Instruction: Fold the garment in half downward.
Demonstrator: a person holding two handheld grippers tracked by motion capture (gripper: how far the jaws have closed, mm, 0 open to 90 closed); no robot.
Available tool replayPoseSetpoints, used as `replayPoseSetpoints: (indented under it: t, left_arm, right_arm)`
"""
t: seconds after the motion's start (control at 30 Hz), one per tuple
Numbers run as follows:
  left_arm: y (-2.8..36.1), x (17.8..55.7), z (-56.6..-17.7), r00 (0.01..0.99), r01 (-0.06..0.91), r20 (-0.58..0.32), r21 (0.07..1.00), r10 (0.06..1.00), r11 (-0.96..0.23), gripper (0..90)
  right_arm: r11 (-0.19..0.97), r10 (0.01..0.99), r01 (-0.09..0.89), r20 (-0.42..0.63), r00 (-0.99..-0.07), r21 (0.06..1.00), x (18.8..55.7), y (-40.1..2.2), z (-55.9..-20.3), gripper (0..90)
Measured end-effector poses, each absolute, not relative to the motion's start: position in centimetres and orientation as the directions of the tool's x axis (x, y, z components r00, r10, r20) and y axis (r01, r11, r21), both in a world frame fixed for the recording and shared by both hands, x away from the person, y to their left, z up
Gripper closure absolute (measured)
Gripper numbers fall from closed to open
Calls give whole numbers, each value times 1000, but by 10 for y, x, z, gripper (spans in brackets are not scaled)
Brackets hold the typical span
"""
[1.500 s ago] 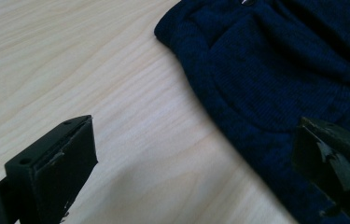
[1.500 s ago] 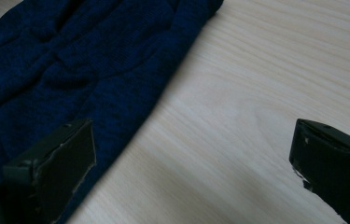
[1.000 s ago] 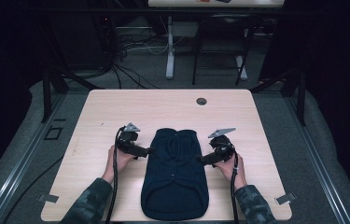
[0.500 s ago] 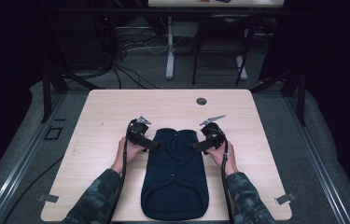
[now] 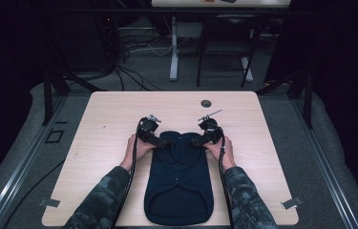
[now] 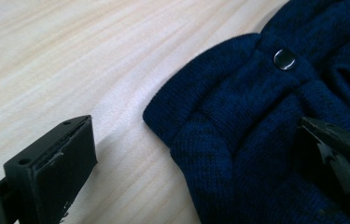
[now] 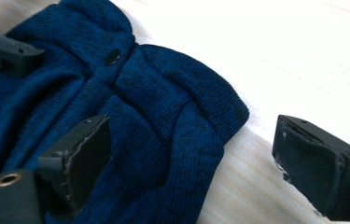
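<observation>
Both grippers straddling the far corners of a dark blue knitted garment point(image 5: 179, 179) on the table point(image 5: 95, 143).
Left gripper point(image 5: 155, 140) and right gripper point(image 5: 200, 140) spread wide — one jaw on knit, one on wood; garment's long axis runs toward the person, both hands equally near.

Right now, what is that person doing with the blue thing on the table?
A person holds a gripper in each hand at the far corners of a dark blue knitted garment lying flat on the table. The left gripper and right gripper are both open, straddling the garment's edges, nothing pinched yet.
</observation>
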State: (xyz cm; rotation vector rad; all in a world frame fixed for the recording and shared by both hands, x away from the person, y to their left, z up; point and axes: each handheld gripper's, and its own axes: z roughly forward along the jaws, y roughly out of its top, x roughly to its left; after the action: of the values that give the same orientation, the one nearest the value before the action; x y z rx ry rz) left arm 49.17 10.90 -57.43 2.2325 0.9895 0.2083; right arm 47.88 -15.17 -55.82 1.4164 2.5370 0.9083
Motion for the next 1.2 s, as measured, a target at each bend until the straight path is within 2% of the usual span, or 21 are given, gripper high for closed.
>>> replayPoseSetpoints:
  t: [0.13, 0.23, 0.3, 0.53, 0.7, 0.77, 0.83, 1.0, 1.2]
  left_arm:
    - [105, 491, -575, 703, 598, -95, 616, 705, -513, 14]
    - [103, 490, -576, 706, 593, -81, 610, 703, -525, 30]
    - [102, 490, -576, 709, 589, -70, 606, 702, -535, 37]
    - [99, 484, -576, 695, 586, -49, 617, 717, -525, 65]
    - [98, 477, -575, 696, 576, -54, 637, 716, -512, 171]
    - [98, 474, -574, 705, 570, -64, 644, 707, -510, 239]
    - [98, 472, -575, 700, 565, -59, 654, 711, -502, 295]
    - [100, 468, -576, 698, 557, -77, 684, 712, -471, 354]
    - [103, 466, -578, 690, 553, -100, 711, 716, -434, 472]
  right_arm:
    - [410, 807, 743, 168, -566, 529, 481, -149, -561, 161]
    - [450, 797, 735, 142, -587, 507, 481, -146, -562, 226]
    - [449, 799, 727, 132, -587, 519, 480, -143, -562, 293]
    - [443, 791, 700, 123, -599, 560, 474, -144, -564, 427]
    - [442, 785, 686, 121, -607, 578, 470, -146, -565, 529]
    - [434, 784, 686, 131, -607, 584, 469, -146, -565, 559]
    - [428, 778, 683, 142, -612, 592, 469, -148, -566, 575]
    - [409, 770, 676, 165, -616, 613, 465, -153, -569, 631]
    - [417, 777, 671, 143, -614, 613, 462, -151, -568, 653]
